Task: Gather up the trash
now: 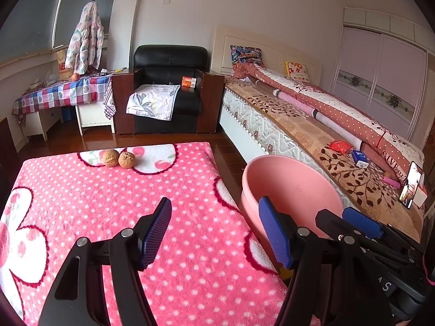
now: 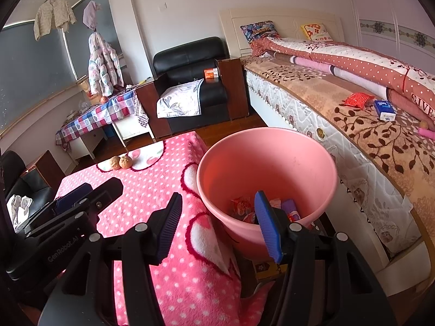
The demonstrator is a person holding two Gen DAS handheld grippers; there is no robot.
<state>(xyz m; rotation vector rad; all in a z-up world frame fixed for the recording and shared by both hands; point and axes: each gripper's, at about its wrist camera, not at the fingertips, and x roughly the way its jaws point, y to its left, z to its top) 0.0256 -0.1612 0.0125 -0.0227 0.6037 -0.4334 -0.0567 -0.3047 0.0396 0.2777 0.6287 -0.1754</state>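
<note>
"GenRobot.AI" is printed in grey on the black housing of the left tongs (image 2: 81, 193), seen from the right wrist camera; the other pair's body shows the letters "S V" in the left view. On the bed, the polka-dot quilt (image 2: 361, 62) carries the word "GIVE" in white capitals.

The left tongs (image 1: 214, 233) stand wide, nothing between their ribbed blue pads, above the counter (image 1: 152, 217), which is covered in a fluffy pink fleece with white dots and flower shapes. The right tongs (image 2: 217, 228) are wide too, and bare, hanging over the near rim of the pink bin (image 2: 272, 163), a smooth round plastic tub just beside the counter's edge, between it and the bed. Crumpled wrappers (image 2: 242, 207) in red and purple lie at its bottom.

Two wrinkled brown walnuts (image 1: 119, 159) sit touching each other at the counter's far end. On the bed's leaf-patterned brown blanket lie a shiny red packet (image 2: 357, 99) and a blue-and-white tissue pack (image 2: 384, 110), near one another; their print is too small to read. An orange box (image 1: 189, 82) rests on the black leather armchair (image 1: 170, 62).
</note>
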